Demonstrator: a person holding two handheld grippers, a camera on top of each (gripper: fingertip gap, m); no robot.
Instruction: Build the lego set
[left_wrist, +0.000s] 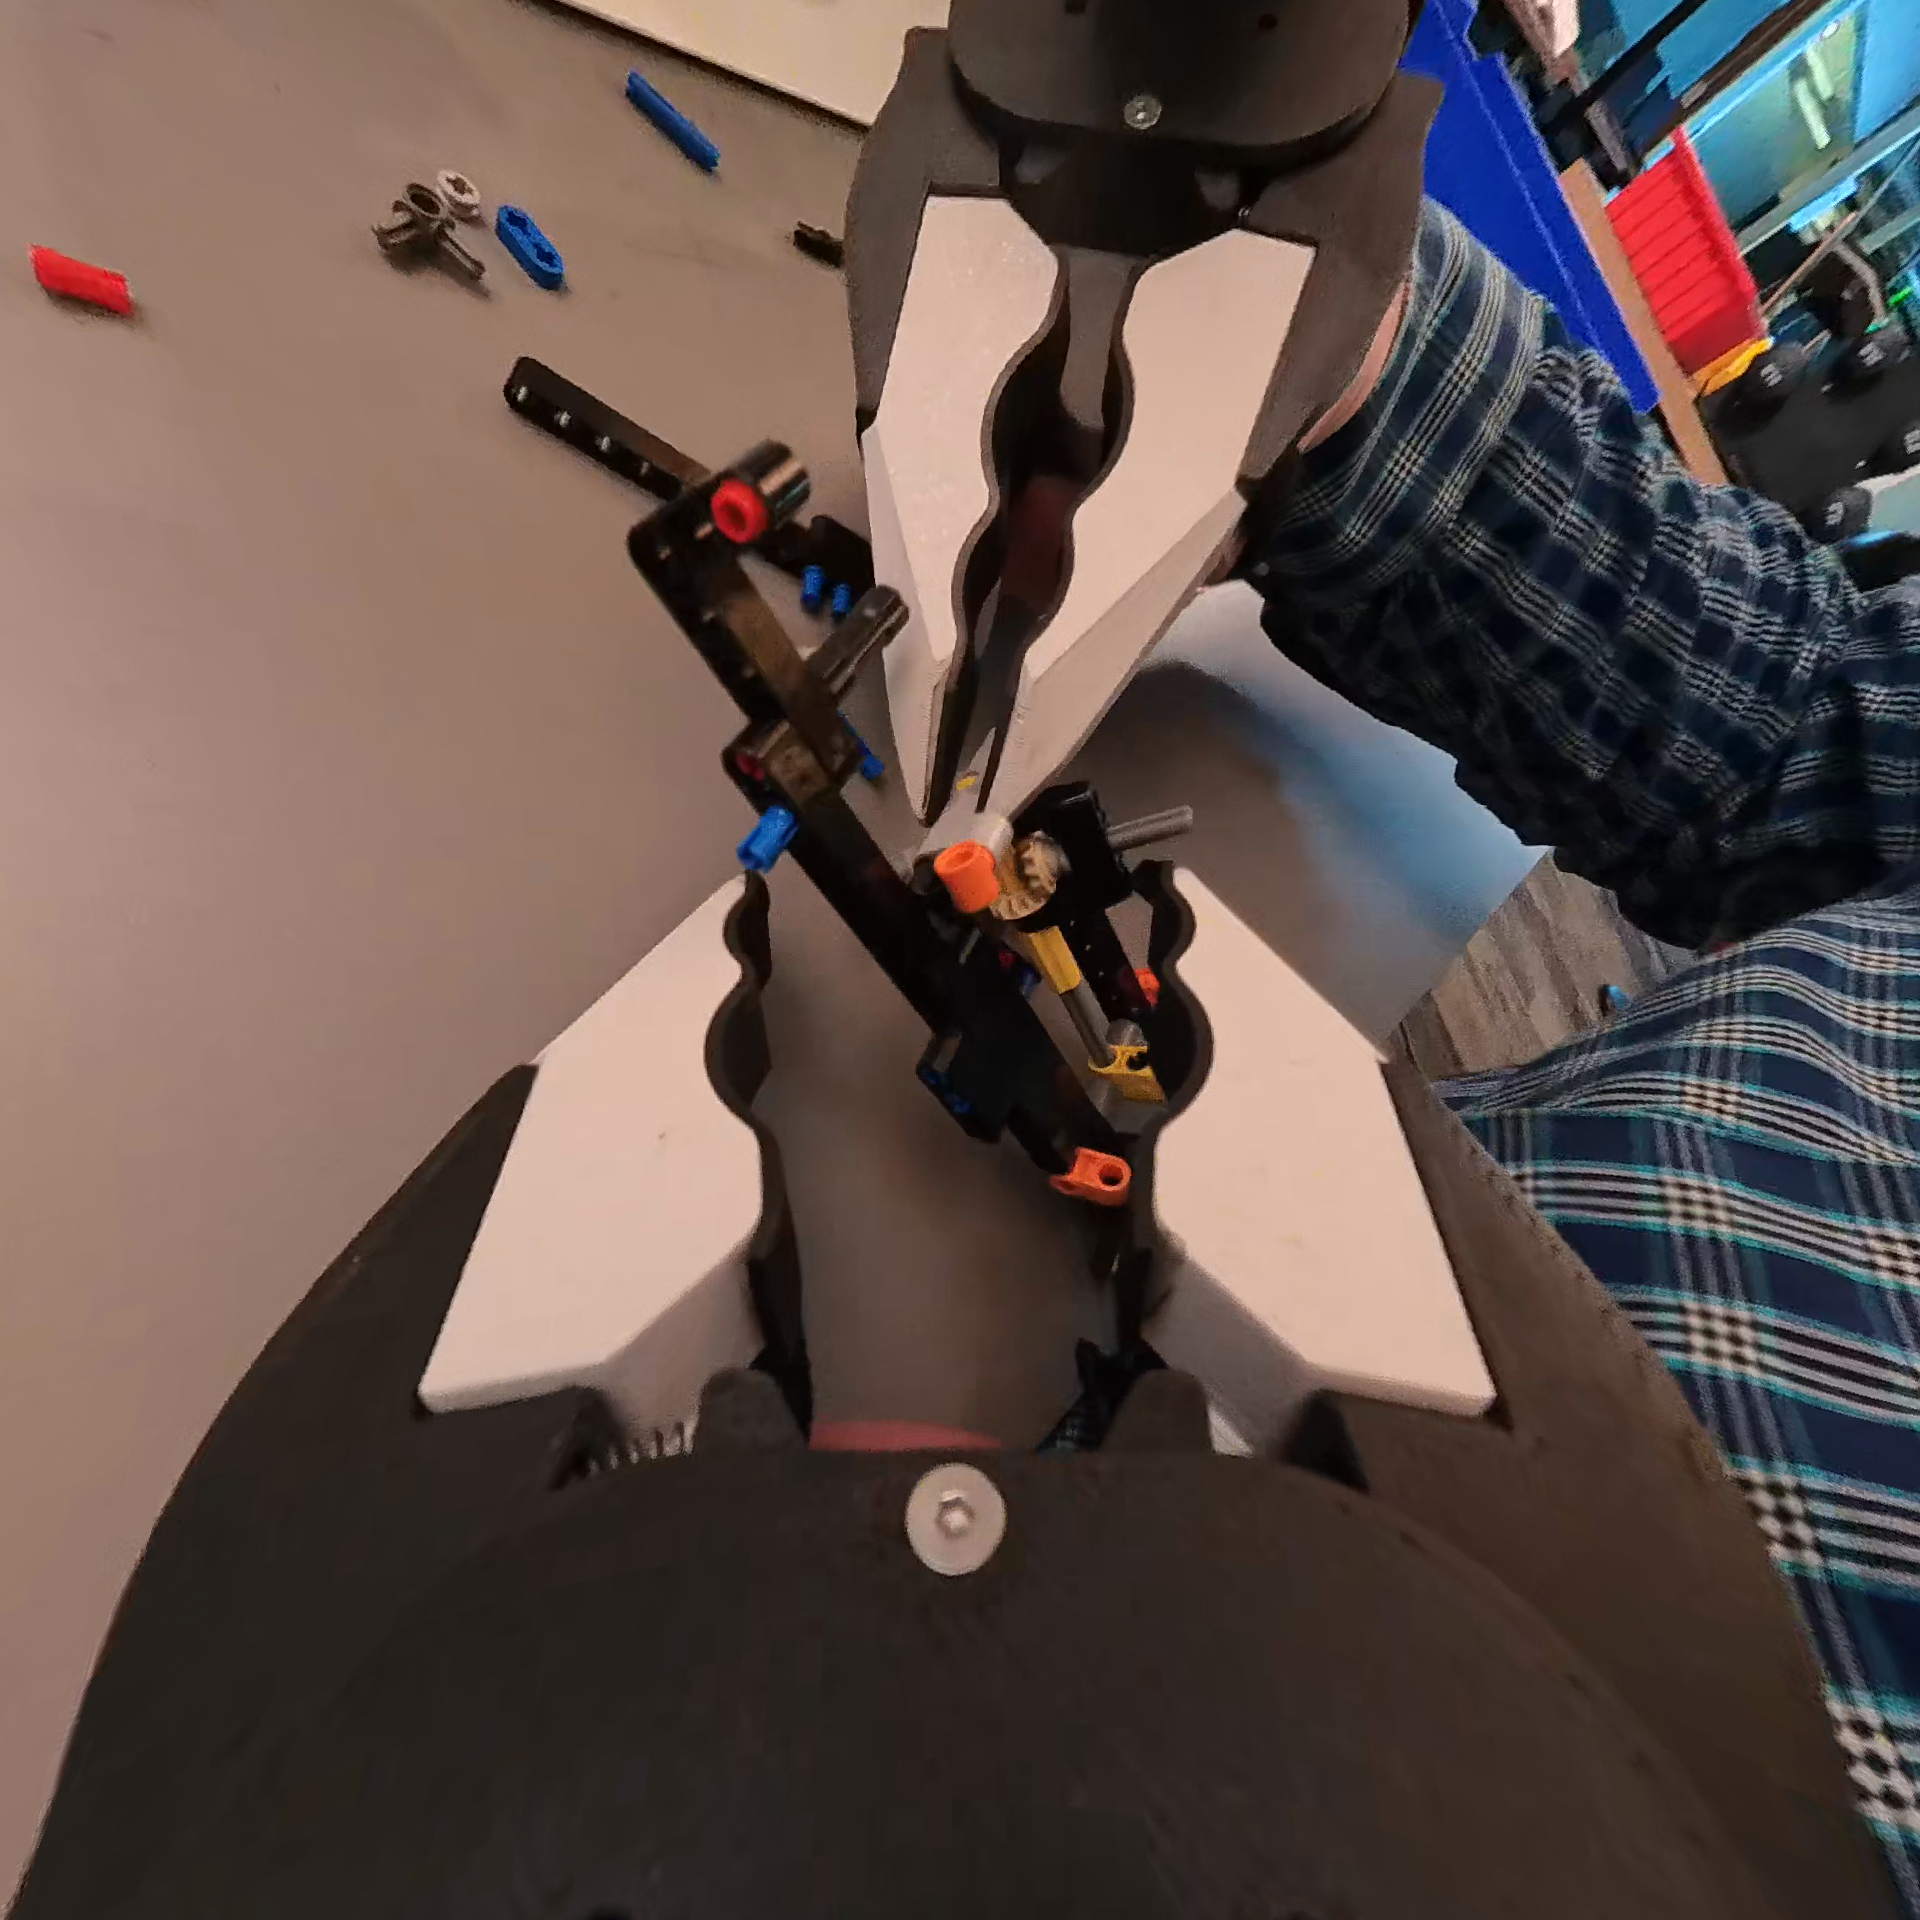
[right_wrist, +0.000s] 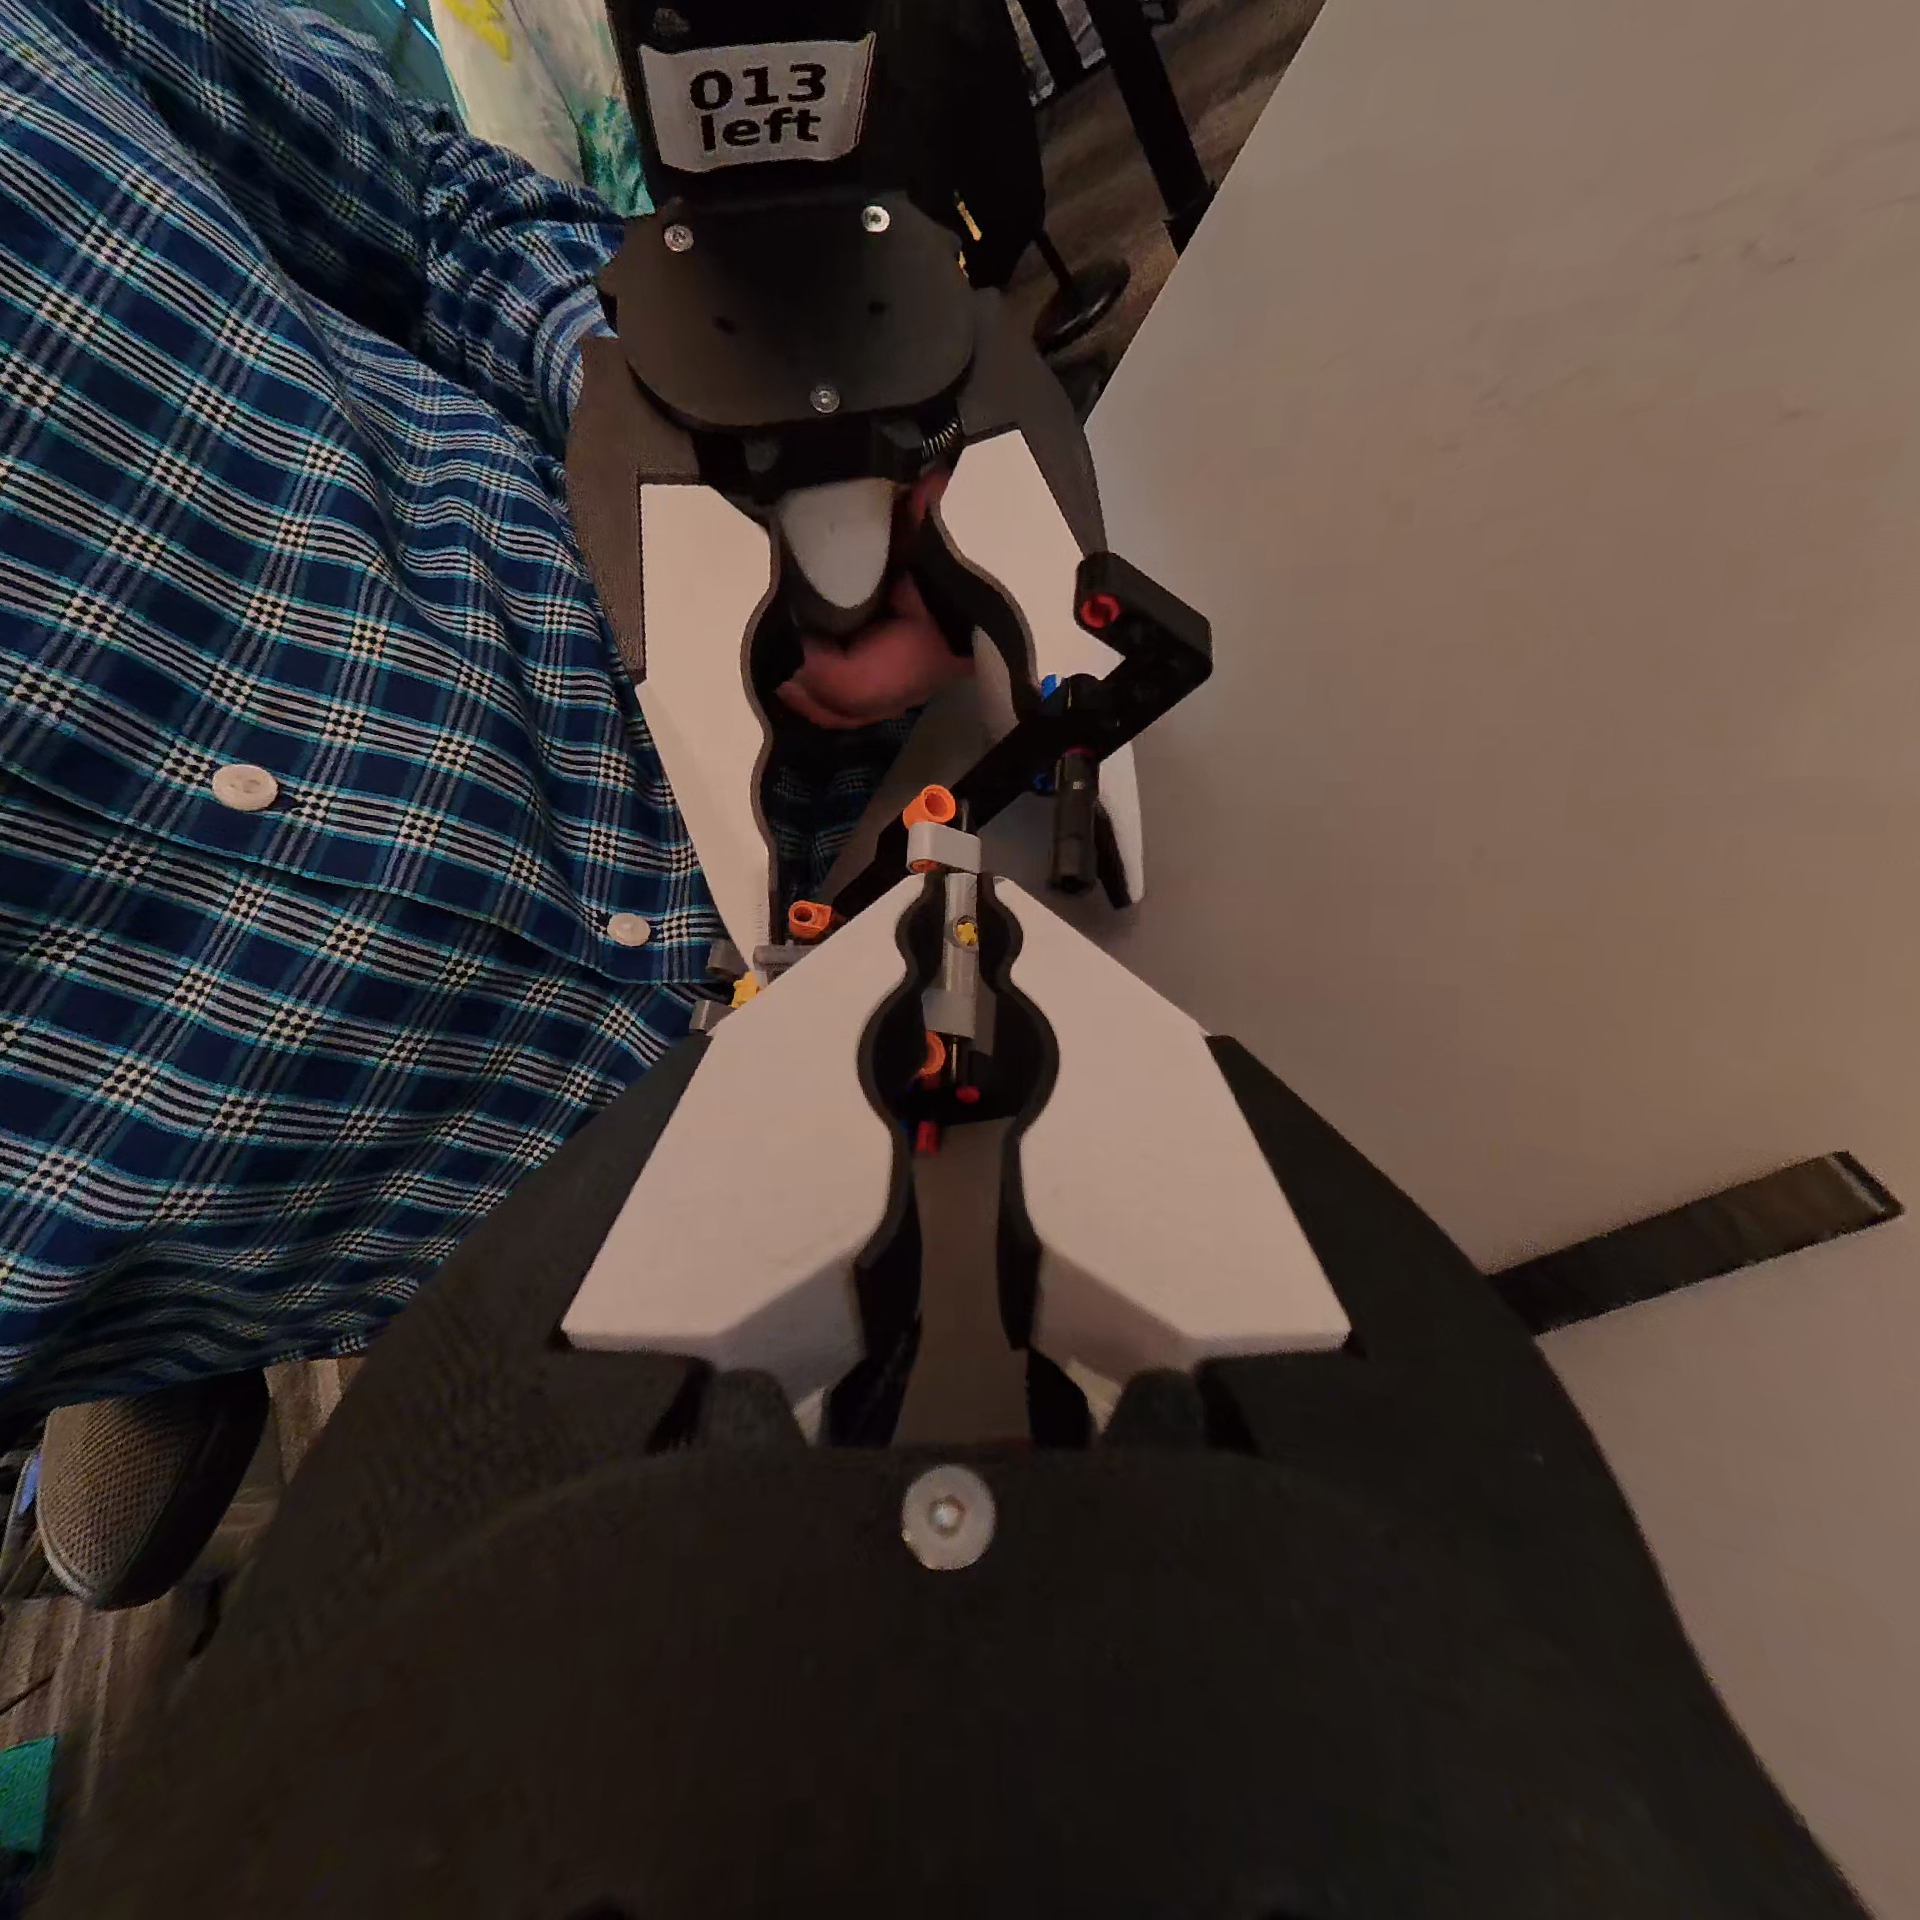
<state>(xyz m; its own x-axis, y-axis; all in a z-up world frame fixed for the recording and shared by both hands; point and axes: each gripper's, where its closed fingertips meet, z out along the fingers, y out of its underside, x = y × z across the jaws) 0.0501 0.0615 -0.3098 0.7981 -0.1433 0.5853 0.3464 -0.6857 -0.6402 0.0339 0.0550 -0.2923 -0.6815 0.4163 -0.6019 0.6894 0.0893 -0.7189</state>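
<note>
Two-handed fitting on a partly built lego assembly (left_wrist: 935, 935), held in the air above the grey desk (left_wrist: 312, 831) near the person's plaid shirt (right_wrist: 260, 623).

Left tool (left_wrist: 961, 904): its white fingers (left_wrist: 644, 1143) stand spread fairly wide, and the black beam frame of the assembly lies between them. The frame seems to rest against the right-hand finger only, so whether this tool truly grips it cannot be told from either view.

Right tool (right_wrist: 951, 904): clenched nearly tip to tip on the light grey connector (right_wrist: 943, 847) at the top of the assembly, just beside the orange bush (left_wrist: 966, 878) and the tan gear (left_wrist: 1039, 862).

The yellow piece (left_wrist: 1049, 951) and a grey axle (left_wrist: 1148, 828) run along the frame below this point.

Loose parts lie well apart on the desk: a red piece (left_wrist: 81, 278), a blue link (left_wrist: 530, 246), a blue rod (left_wrist: 672, 120) and a small grey cluster (left_wrist: 431, 220).

Advice for the step, judged to be seating or aligning the grey connector:
- Press along the axle's own line, not across it.
- Let the left tool brace the frame directly opposite the push, so the long black arm (right_wrist: 1132, 675) does not swing.
- Keep the right tool's tips off the gear teeth.
- Ease pressure once the connector sits flush.
</note>
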